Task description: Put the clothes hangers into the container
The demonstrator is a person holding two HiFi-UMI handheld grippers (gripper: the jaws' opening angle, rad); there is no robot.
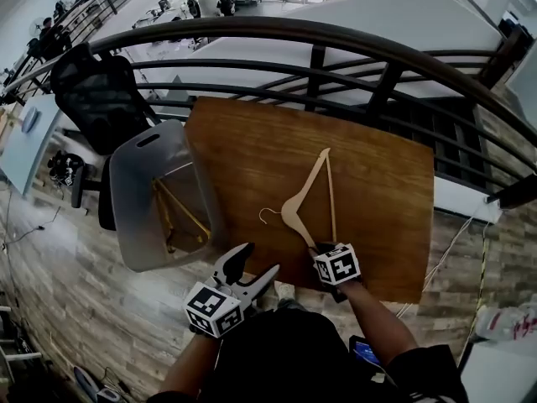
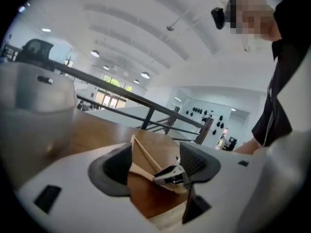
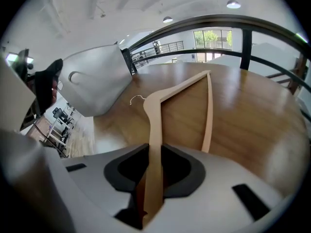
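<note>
A light wooden hanger with a metal hook lies on the brown table. My right gripper is shut on the near end of one hanger arm, and in the right gripper view the hanger runs straight out from between the pads of this gripper. A grey translucent container stands at the table's left side with other wooden hangers inside. My left gripper hangs open just off the table's front edge, holding nothing. Through the gap of the left gripper the hanger shows.
A black curved railing runs behind the table, with a drop to a lower floor beyond. A black office chair stands behind the container. Wood-plank floor surrounds the table. The container lies left of the hanger hook.
</note>
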